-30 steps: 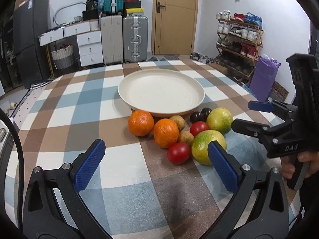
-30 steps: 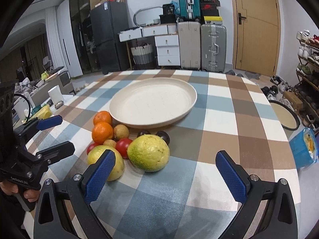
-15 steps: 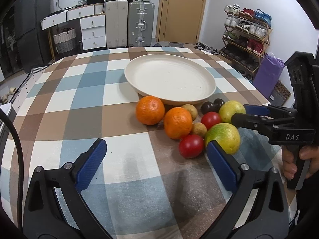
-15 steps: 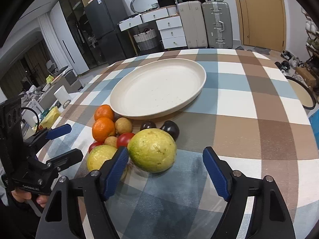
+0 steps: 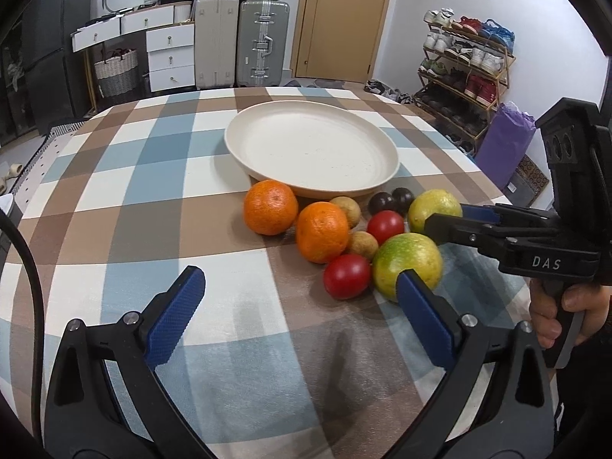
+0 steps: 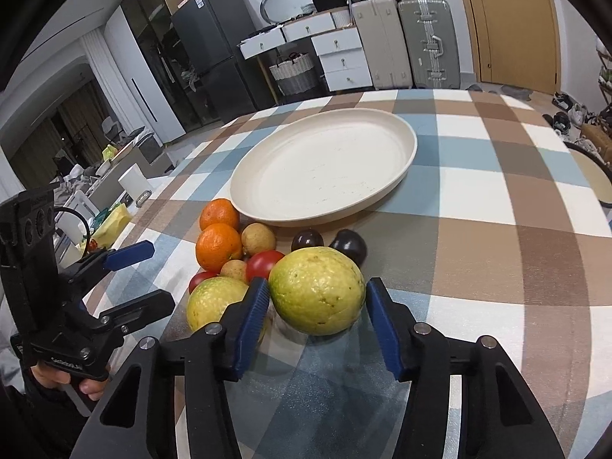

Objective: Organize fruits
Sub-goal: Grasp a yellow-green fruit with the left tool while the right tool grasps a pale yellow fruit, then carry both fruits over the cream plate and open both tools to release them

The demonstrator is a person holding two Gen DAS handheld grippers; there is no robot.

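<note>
A cream plate (image 5: 311, 153) (image 6: 325, 168) sits empty on the checked tablecloth. In front of it lie two oranges (image 5: 271, 207), two red tomatoes (image 5: 347, 276), small brown fruits, two dark plums (image 6: 348, 245) and two yellow-green guavas. My right gripper (image 6: 317, 310) is open, with its blue pads on either side of the nearer guava (image 6: 316, 295), close to it or just touching. It also shows in the left wrist view (image 5: 455, 218). My left gripper (image 5: 298, 313) is open and empty, short of the fruit pile; the right wrist view shows it too (image 6: 141, 271).
The other guava (image 6: 214, 300) (image 5: 407, 266) lies right beside the left pad of my right gripper. The round table's edge curves close at the right. Suitcases, drawers, a fridge and a shoe rack stand beyond the table.
My right gripper has moved forward and narrowed around the nearer guava. My left gripper has come slightly closer to the fruit pile.
</note>
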